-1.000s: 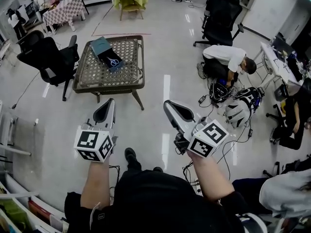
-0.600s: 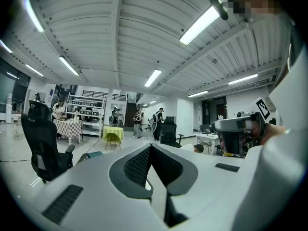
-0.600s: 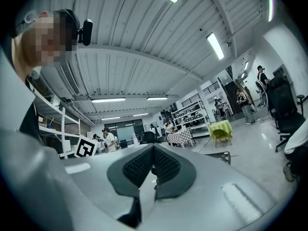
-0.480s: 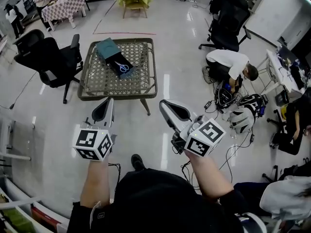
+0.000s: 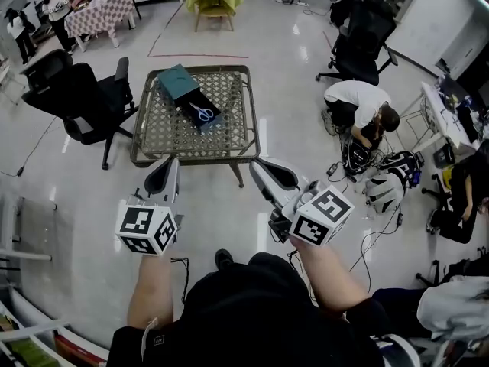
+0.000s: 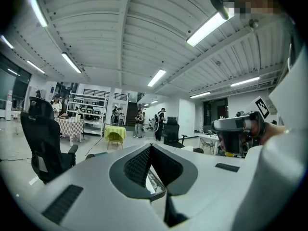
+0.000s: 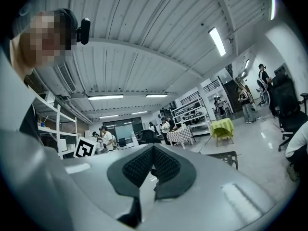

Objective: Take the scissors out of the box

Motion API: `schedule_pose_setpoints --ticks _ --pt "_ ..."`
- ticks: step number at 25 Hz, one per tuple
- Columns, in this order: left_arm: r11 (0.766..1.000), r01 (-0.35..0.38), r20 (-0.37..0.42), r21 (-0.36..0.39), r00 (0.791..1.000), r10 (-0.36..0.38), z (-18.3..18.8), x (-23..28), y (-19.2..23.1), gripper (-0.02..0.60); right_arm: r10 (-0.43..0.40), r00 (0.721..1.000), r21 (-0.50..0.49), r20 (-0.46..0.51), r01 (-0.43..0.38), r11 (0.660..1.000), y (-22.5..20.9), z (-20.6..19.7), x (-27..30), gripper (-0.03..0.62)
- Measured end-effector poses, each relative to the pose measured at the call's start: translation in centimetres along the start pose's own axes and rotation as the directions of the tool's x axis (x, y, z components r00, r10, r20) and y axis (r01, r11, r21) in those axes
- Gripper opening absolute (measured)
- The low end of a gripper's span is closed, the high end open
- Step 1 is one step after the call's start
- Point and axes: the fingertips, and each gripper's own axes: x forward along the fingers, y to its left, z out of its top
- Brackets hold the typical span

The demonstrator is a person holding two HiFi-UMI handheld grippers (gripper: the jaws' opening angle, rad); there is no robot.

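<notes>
In the head view, I am holding the left gripper (image 5: 169,163) and right gripper (image 5: 257,167) near me over the floor, while the scissors (image 5: 202,113) are lying untouched in the open box (image 5: 180,86) on the far surface (image 5: 229,125). In the left gripper view, my jaws are sitting closed on nothing. In the right gripper view, they are likewise sitting closed and empty, so the whole task is waiting.

scissors (image 5: 203,114): pale, small, lying flat in the box's open dark part, near-right end | box (image 5: 176,81): oblong, teal at far-left end, open, set askew on left half of wicker bench (image 5: 229,132), near its far edge
</notes>
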Motion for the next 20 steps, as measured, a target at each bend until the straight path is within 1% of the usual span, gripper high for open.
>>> schedule_pose_setpoints --ticks 3,9,12,15,20 --pt "1.000 -0.003 -0.001 -0.001 1.000 0.003 0.1 0.3 0.8 0.003 0.005 1.000 -0.002 -0.004 -0.005 1.000 0.1 -0.1 0.7 0.009" --pt "1.000 0.017 -0.016 0.011 1.000 -0.017 0.4 1.6 1.1 0.003 -0.009 1.000 0.020 0.008 0.009 1.000 -0.9 0.1 1.6 0.009" --pt "0.999 0.025 -0.030 0.024 0.999 -0.024 0.3 2.6 1.3 0.003 -0.012 1.000 0.039 0.012 0.012 0.999 -2.1 -0.1 2.3 0.009" --pt "0.999 0.018 -0.042 0.030 0.999 -0.017 0.1 3.8 2.4 0.003 -0.015 1.000 0.055 0.006 0.014 0.998 -3.5 -0.5 3.7 0.009" --pt "1.000 -0.004 -0.060 0.020 0.998 0.006 -0.3 6.5 4.5 0.003 -0.003 1.000 0.025 -0.022 0.003 1.000 -5.9 -0.7 6.7 0.009"
